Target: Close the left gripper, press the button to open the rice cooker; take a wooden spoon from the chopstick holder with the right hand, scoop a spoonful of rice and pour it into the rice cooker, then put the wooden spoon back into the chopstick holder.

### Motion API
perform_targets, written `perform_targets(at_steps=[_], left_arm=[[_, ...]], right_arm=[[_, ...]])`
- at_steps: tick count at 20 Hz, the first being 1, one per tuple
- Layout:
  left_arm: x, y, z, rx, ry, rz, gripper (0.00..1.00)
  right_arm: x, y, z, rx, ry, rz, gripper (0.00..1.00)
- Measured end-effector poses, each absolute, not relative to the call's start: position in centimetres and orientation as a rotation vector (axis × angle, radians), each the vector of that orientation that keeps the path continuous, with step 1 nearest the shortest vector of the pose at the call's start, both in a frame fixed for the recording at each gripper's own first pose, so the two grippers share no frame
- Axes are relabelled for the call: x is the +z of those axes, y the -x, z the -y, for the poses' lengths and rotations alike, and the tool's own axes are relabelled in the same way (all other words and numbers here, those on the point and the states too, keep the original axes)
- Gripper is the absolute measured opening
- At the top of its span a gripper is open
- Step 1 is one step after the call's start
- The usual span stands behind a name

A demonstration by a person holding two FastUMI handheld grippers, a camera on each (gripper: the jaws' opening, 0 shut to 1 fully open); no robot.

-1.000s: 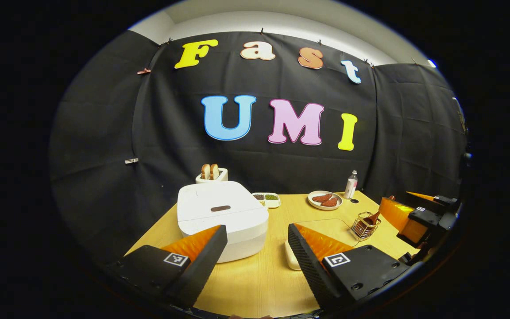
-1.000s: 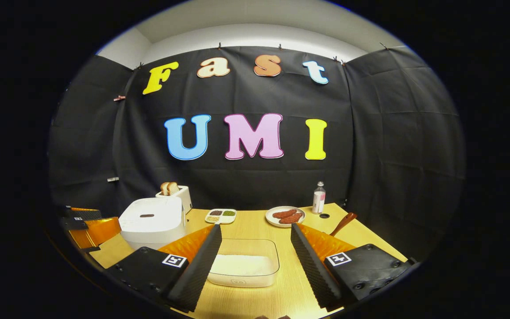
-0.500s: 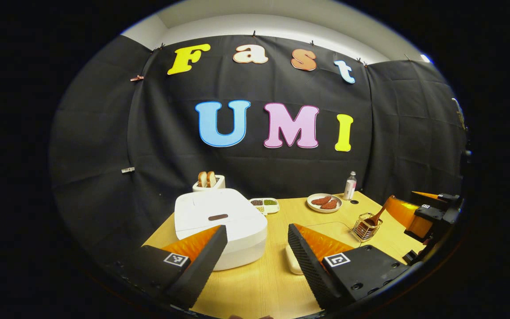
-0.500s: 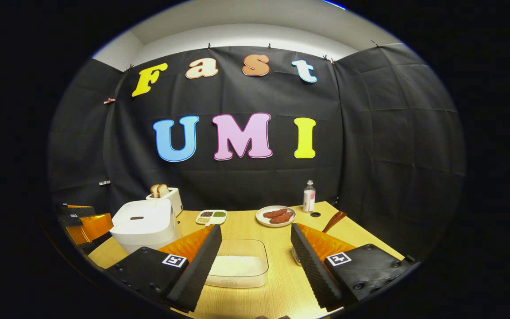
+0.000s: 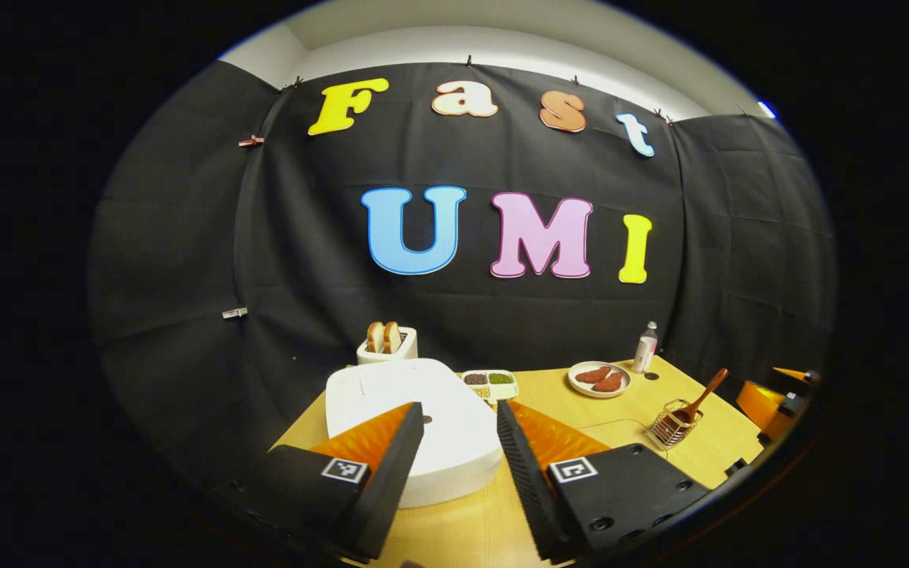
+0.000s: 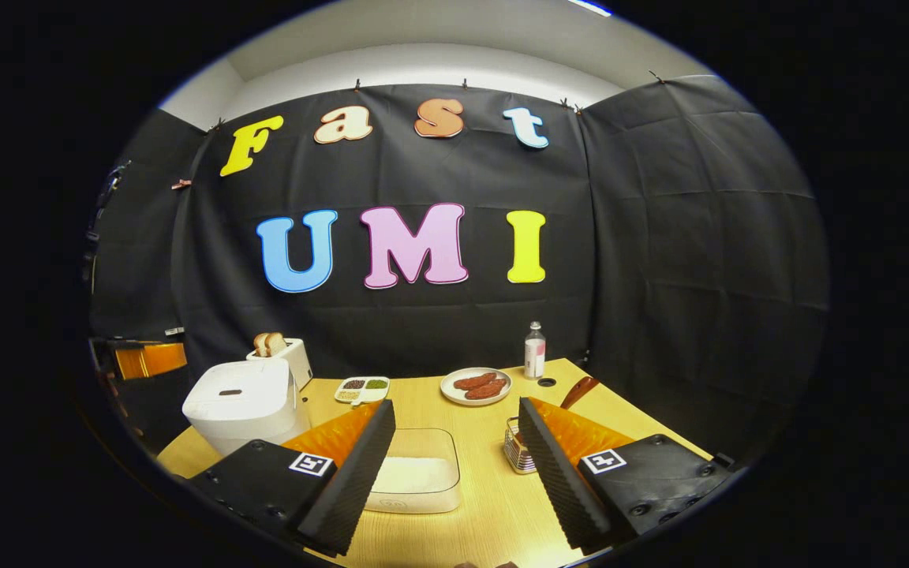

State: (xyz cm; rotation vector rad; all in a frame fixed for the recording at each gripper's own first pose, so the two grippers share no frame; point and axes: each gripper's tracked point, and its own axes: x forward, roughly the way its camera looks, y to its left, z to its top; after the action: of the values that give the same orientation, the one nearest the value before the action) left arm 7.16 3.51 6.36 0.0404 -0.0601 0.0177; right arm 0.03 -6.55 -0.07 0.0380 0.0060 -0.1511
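two square marker tags (image 5: 344, 470) on left tool (image 5: 458, 414) | no readable writing

Bare table (image 6: 494, 505) lies open between the rice box (image 6: 415, 481) and the chopstick holder (image 6: 516, 451), with the rice cooker (image 6: 245, 402) well off to the side.

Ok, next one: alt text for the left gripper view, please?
The left gripper, its fingers apart, points at a closed white rice cooker on a wooden table. To the right, a wooden spoon stands in a wire chopstick holder; a toaster sits behind the cooker.
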Motion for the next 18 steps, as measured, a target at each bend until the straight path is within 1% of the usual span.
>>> perform_targets(at_steps=[1, 2, 3, 4, 7, 8, 9, 10, 12, 18], left_arm=[[6.6, -8.0, -4.0, 0.023, -0.039, 0.055, 0.66], [7.0, -8.6, -4.7, 0.031, -0.034, 0.053, 0.59], [7.4, -9.5, -5.3, 0.043, -0.026, 0.051, 0.54], [7.6, -10.3, -5.8, 0.055, -0.019, 0.040, 0.41], [7.6, -12.7, -7.1, 0.074, -0.018, 0.005, 0.25], [7.3, -13.6, -7.4, 0.075, -0.015, -0.008, 0.16], [7.1, -14.4, -7.6, 0.071, -0.005, -0.024, 0.15], [6.5, -15.2, -7.8, 0.070, 0.013, -0.047, 0.10], [5.0, -16.6, -8.1, 0.056, 0.055, -0.102, 0.07], [0.5, -20.7, -9.8, 0.058, 0.104, -0.236, 0.06]], right_arm=[[-0.2, 0.0, 6.9, -0.158, -0.038, -0.010, 0.98], [-0.3, 0.2, 7.2, -0.165, -0.038, -0.014, 0.98], [-0.3, 0.3, 7.5, -0.174, -0.039, -0.019, 0.98], [-0.4, 0.3, 7.8, -0.182, -0.040, -0.023, 0.98], [-0.4, 0.7, 9.1, -0.215, -0.032, -0.028, 0.98], [-0.4, 1.0, 9.5, -0.226, -0.030, -0.028, 0.98], [-0.4, 1.1, 9.8, -0.237, -0.027, -0.029, 0.98], [-0.4, 1.3, 10.3, -0.248, -0.023, -0.031, 0.98], [-0.4, 1.8, 11.0, -0.267, -0.015, -0.034, 0.98], [-0.8, 3.2, 13.1, -0.330, -0.001, -0.053, 0.98]])
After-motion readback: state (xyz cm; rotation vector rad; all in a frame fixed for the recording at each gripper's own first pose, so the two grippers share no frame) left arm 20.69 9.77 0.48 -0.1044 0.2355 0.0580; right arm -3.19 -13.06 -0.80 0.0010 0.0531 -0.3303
